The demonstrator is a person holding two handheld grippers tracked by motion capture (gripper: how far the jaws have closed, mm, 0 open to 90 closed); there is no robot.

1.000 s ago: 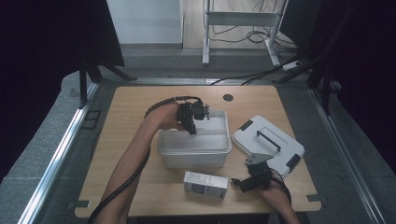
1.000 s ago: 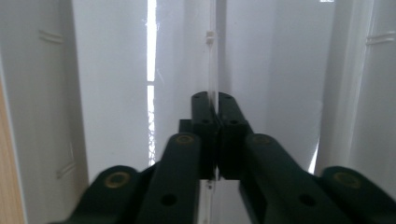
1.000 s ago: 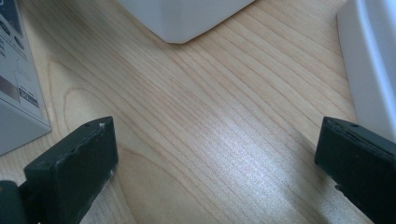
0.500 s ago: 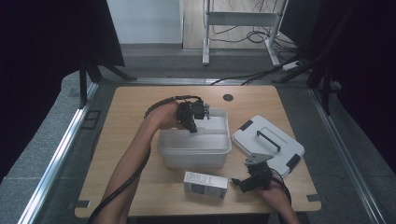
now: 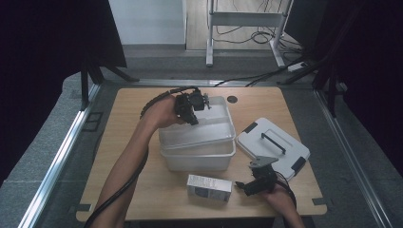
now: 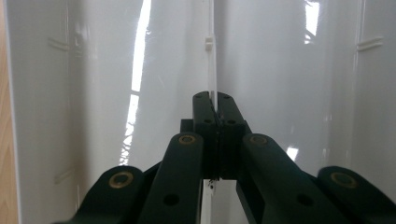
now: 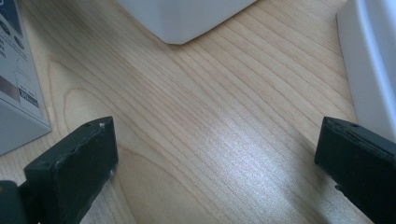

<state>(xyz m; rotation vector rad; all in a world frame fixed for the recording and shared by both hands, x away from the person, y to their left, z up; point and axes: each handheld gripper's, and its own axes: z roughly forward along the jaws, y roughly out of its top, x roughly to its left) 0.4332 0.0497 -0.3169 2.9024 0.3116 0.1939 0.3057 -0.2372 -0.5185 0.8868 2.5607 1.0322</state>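
A white plastic bin [image 5: 199, 159] stands mid-table. A white inner tray [image 5: 214, 130] rests tilted on top of it, its far left side raised. My left gripper [image 5: 194, 118] is shut on that tray's thin rim [image 6: 213, 56]; in the left gripper view the jaws [image 6: 212, 100] meet on the thin edge, with glossy white plastic behind. My right gripper [image 5: 247, 186] lies low near the table's front edge, open and empty [image 7: 215, 140], between a small grey box [image 5: 209, 186] [image 7: 14, 93] and the bin's white lid [image 5: 273, 145] [image 7: 373, 60].
The lid has a black handle and black clips and lies flat at the right. A corner of the bin [image 7: 187, 18] shows ahead of the right jaws. A round black hole [image 5: 232, 99] sits in the wooden tabletop [image 5: 119, 142] at the back.
My left gripper has risen slightly, lifting the tray's far left side off the bin. The right gripper, box and lid have stayed put.
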